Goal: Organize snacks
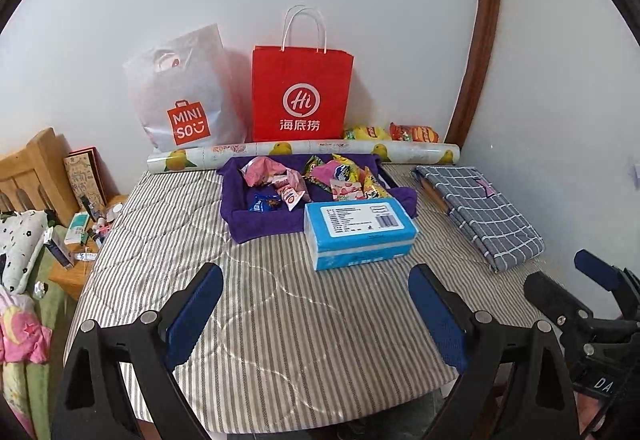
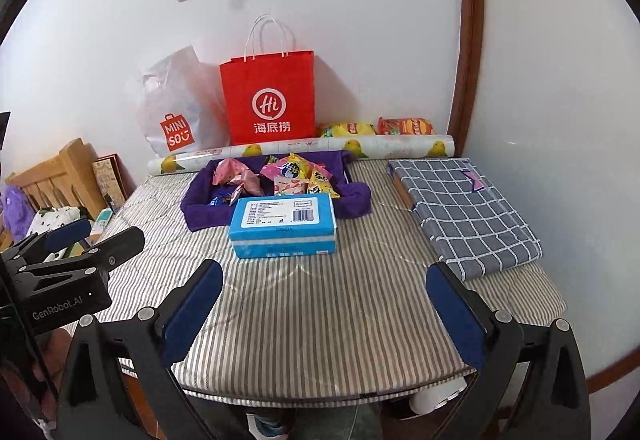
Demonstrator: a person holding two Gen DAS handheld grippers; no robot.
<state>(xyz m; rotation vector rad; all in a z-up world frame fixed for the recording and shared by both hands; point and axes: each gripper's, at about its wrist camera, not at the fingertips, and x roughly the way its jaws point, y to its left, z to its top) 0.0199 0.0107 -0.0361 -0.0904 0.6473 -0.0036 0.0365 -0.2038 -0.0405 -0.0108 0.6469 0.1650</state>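
A purple cloth tray (image 1: 256, 224) (image 2: 200, 210) sits at the far middle of the striped table (image 1: 280, 320) (image 2: 320, 312). It holds several snack packets (image 1: 320, 180) (image 2: 288, 176) in pink, yellow and blue. A blue tissue pack (image 1: 358, 232) (image 2: 282, 226) lies right in front of it. Two more snack bags (image 1: 392, 132) (image 2: 380, 128) lie behind the roll at the wall. My left gripper (image 1: 316, 280) and right gripper (image 2: 324, 276) are both open and empty, hovering above the near table edge.
A red paper bag (image 1: 302, 96) (image 2: 270, 100) and a white Miniso bag (image 1: 180, 100) (image 2: 172, 112) lean on the wall. A patterned roll (image 1: 304, 152) (image 2: 304, 150) lies before them. Folded checked cloth (image 1: 484, 212) (image 2: 464, 212) lies on the right. Cluttered wooden furniture (image 1: 40, 176) stands left.
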